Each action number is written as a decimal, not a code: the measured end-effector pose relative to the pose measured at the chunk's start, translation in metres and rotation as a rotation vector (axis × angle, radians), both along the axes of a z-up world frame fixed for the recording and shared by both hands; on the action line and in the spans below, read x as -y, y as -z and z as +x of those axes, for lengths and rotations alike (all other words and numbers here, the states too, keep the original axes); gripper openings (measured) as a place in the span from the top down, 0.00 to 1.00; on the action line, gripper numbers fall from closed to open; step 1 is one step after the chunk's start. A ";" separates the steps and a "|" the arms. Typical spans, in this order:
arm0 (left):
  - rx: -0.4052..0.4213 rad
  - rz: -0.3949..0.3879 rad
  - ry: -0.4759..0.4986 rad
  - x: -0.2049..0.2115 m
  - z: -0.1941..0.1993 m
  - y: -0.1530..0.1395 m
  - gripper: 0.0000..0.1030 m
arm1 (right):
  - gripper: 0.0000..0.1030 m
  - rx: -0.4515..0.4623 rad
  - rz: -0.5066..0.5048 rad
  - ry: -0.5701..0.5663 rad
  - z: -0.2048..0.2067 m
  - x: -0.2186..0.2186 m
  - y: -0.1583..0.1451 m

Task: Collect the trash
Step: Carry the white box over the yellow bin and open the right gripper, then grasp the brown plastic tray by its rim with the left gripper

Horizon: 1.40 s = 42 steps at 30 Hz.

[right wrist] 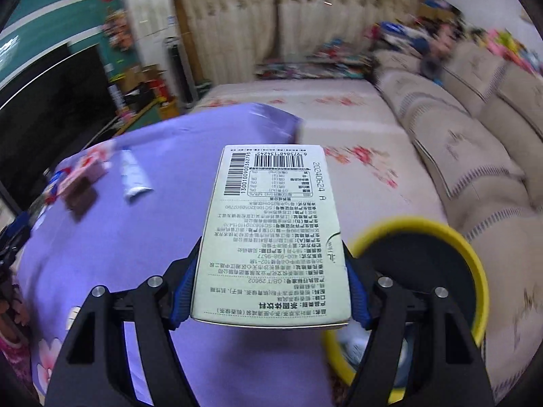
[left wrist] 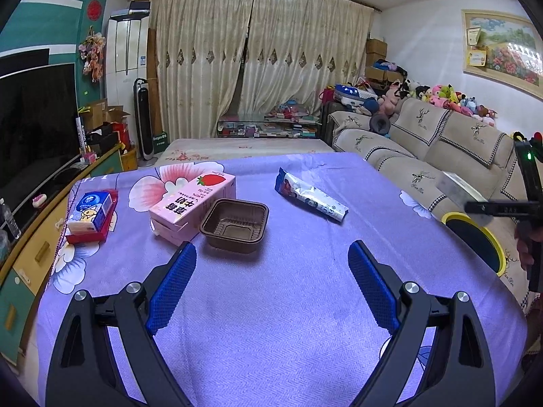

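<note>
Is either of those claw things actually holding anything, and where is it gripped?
The right gripper clamps a pale drink carton by its two narrow sides, near the end closest to the camera. The left gripper is open and empty.

On the table [left wrist: 271,305], the tray [left wrist: 234,225] touches the milk carton [left wrist: 190,203] on its left; the wrapper [left wrist: 310,198] lies well right, tissue pack [left wrist: 91,212] far left.

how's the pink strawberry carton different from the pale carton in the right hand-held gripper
The pink strawberry carton lies on the purple tablecloth, ungripped; the pale carton is held aloft by the right hand-held gripper beside the yellow-rimmed bin. Both are box-shaped.
</note>
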<state>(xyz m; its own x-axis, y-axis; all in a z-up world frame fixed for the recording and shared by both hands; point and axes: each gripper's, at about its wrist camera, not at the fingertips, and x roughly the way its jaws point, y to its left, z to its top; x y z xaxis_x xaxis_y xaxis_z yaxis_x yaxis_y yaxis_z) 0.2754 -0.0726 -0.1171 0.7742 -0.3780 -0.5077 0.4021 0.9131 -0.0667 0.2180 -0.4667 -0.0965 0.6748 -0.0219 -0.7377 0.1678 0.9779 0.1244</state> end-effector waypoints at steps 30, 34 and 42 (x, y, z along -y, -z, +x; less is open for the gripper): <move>-0.170 0.120 -0.008 0.027 0.050 0.008 0.28 | 0.19 -0.058 0.052 0.236 -0.036 0.062 0.050; -0.219 0.187 -0.010 0.051 0.081 0.016 0.33 | 0.19 -0.047 0.071 0.235 -0.041 0.064 0.049; -0.264 0.303 -0.045 0.084 0.127 0.044 0.43 | 0.19 -0.047 0.073 0.239 -0.048 0.067 0.046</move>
<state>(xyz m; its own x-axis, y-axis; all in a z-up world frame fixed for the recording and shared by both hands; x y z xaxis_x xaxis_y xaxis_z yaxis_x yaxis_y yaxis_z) 0.4025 -0.1566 -0.1615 0.6146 -0.1495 -0.7746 0.3664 0.9236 0.1124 0.1697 -0.5341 -0.1424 0.6214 -0.1223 -0.7739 0.4001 0.8987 0.1793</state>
